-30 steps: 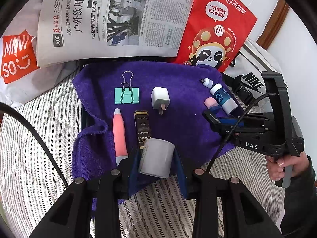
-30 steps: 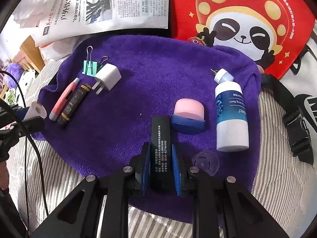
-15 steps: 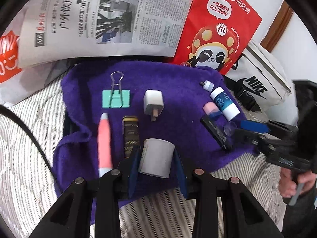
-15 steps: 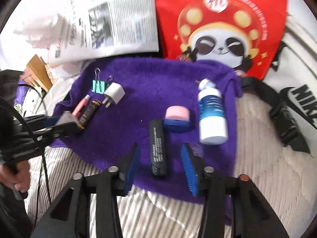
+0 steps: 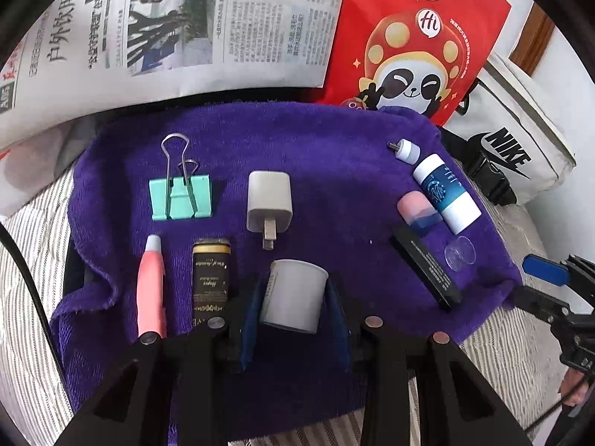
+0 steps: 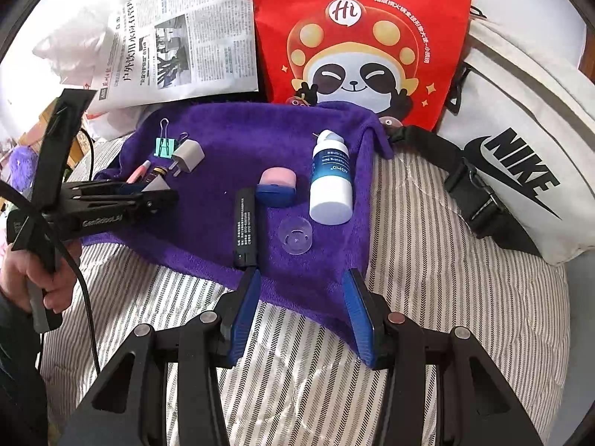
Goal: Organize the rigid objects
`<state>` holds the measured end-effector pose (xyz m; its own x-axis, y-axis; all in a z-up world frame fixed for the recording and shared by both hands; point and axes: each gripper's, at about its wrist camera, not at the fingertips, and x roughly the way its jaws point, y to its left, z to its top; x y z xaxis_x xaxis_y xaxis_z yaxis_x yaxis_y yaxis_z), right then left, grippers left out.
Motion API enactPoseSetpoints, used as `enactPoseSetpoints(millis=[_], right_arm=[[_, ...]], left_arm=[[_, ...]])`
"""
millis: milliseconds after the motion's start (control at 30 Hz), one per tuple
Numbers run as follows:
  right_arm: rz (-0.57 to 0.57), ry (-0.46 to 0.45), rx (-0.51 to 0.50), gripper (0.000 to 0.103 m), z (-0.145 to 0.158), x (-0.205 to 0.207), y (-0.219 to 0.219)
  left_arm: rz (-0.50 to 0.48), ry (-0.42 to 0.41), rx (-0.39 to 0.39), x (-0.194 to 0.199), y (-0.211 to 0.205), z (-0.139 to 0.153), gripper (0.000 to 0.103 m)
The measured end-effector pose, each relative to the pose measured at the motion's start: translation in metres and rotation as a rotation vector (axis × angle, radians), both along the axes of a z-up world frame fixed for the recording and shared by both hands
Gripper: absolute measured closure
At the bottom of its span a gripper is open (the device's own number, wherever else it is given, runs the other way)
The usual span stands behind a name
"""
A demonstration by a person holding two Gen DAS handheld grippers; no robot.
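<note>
A purple towel (image 5: 327,156) lies on the striped bedding and bears the small objects. My left gripper (image 5: 293,310) is shut on a grey-white roll (image 5: 293,297), low over the towel's near edge, beside a black-gold tube (image 5: 211,278) and a pink pen (image 5: 150,286). A green binder clip (image 5: 181,197) and a white charger (image 5: 269,202) lie behind. My right gripper (image 6: 302,310) is open and empty, back off the towel's near edge. The black bar (image 6: 244,223) lies on the towel just ahead of its left finger, beside a pink-blue case (image 6: 277,186), a white bottle (image 6: 331,186) and a clear disc (image 6: 295,239).
A newspaper (image 5: 167,29) and a red panda bag (image 5: 416,44) lie behind the towel. A white Nike bag (image 6: 520,156) with a black strap and buckle (image 6: 479,193) lies to the right. Striped bedding (image 6: 427,297) surrounds the towel.
My right gripper opened, left the black bar on the towel and drew back toward the near edge. My left gripper moved forward over the towel, still holding the roll.
</note>
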<state>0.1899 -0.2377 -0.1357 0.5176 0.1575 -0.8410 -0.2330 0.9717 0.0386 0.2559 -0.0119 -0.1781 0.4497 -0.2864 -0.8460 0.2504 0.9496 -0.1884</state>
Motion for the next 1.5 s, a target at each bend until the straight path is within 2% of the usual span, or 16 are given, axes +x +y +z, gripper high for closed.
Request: enactPoseSetpoints(millis=[133,333,467,667,733,800,867,1000,1133,1267,1500], right_arm=[[0.000,0.001,0.021,0.056,-0.001,-0.001,0.001],[-0.016,0.006,0.078,0.056,-0.003,0.004,0.005],[-0.032,0.020,0.096,0.056,-0.007,0.010,0.006],[-0.050,0.039,0.100,0.053,-0.015,0.016,0.005],[-0.047,0.039,0.099,0.050,-0.016,0.017,0.006],[-0.042,0.042,0.098,0.046,-0.017,0.018,0.008],[-0.040,0.043,0.097,0.043,-0.017,0.018,0.010],[-0.050,0.045,0.086,0.037,-0.012,0.013,0.012],[-0.085,0.039,0.093,0.015,0.001,0.001,0.011],[-0.092,-0.037,0.060,0.003,0.023,-0.021,0.015],[-0.130,-0.086,0.058,0.000,0.056,-0.059,0.013]], left_arm=[[0.000,0.000,0.012,0.001,-0.001,0.000,0.070],[-0.025,-0.018,0.079,-0.002,-0.011,-0.002,0.068],[-0.043,0.006,0.052,-0.005,-0.015,-0.001,0.042],[-0.012,0.027,0.082,-0.014,-0.011,0.003,0.033],[-0.002,0.021,0.098,-0.021,-0.008,0.009,0.027],[0.013,-0.003,0.123,-0.029,-0.005,0.016,0.017],[0.037,-0.031,0.146,-0.041,0.001,0.027,0.012],[0.088,-0.032,0.103,-0.057,0.020,0.043,0.004],[0.131,-0.027,0.078,-0.071,0.033,0.056,0.003],[0.162,-0.054,0.096,-0.090,0.039,0.070,0.000],[0.184,-0.077,0.077,-0.124,0.043,0.091,0.000]])
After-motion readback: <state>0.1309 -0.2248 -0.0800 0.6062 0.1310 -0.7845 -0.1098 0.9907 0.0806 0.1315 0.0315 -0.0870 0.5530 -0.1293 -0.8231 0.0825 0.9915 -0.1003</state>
